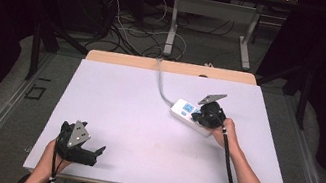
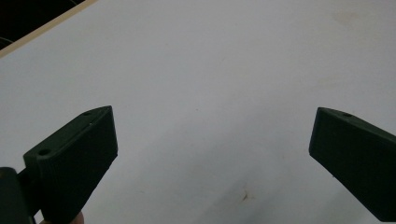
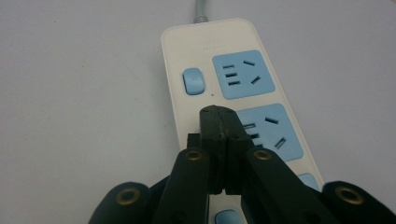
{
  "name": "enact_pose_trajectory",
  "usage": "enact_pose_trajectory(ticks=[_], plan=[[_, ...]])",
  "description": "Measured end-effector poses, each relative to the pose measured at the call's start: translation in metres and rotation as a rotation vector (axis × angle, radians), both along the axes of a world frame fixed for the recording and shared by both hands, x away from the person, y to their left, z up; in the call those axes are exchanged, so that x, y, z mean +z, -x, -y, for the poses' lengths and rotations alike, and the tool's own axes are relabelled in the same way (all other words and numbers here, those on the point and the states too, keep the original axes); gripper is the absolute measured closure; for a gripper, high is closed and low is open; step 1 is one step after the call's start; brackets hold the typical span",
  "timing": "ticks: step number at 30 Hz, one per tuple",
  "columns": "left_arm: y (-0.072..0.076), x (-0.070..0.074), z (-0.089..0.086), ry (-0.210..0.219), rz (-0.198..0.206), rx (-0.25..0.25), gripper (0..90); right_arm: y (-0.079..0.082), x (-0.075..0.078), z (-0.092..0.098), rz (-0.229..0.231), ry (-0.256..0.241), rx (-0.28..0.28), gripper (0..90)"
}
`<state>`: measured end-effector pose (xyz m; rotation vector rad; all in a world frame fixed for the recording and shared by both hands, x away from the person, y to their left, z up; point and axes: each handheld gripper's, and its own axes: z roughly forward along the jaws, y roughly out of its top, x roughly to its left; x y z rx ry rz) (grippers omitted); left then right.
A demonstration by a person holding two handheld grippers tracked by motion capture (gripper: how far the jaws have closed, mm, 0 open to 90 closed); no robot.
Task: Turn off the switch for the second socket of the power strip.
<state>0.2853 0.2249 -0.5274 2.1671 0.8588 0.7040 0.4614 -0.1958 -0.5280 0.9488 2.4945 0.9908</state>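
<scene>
A white power strip [image 1: 187,110] with blue sockets lies on the right half of the white table [image 1: 122,109], and its grey cable [image 1: 160,78] runs off over the far edge. My right gripper [image 1: 207,114] is shut with nothing in it. In the right gripper view its joined tips [image 3: 220,116] point down at the power strip [image 3: 187,51], just left of the second blue socket [image 3: 271,133] and below a blue switch [image 3: 193,80]. Whether they touch it is hidden. My left gripper [image 1: 94,140] rests near the front left edge, open [image 2: 212,135] over bare tabletop.
A wooden rim [image 1: 170,66] borders the table's far edge. Beyond it are loose floor cables [image 1: 126,29] and another table's metal legs [image 1: 173,22]. Dark frame posts stand at both sides.
</scene>
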Motion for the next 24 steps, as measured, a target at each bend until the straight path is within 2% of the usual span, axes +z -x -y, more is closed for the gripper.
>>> enact_pose_trajectory(ticks=[6, 12, 19, 24], plan=[[0.0, 0.0001, -0.0002, 0.0, 0.002, 0.0, 1.1, 0.0001, -0.0016, 0.0008, 0.014, -0.016, 0.003, 90.0], [0.0002, 0.0001, 0.0, 0.001, 0.002, 0.003, 1.1, 0.0001, -0.0015, 0.0012, 0.0, -0.017, -0.005, 90.0], [-0.0001, 0.0, 0.0, 0.003, -0.001, 0.001, 1.2, 0.001, -0.0023, 0.0015, 0.017, -0.025, -0.006, 90.0], [-0.0002, -0.0001, -0.0001, 0.003, -0.002, 0.001, 1.2, 0.0008, -0.0018, 0.0021, 0.0, -0.021, -0.007, 90.0]])
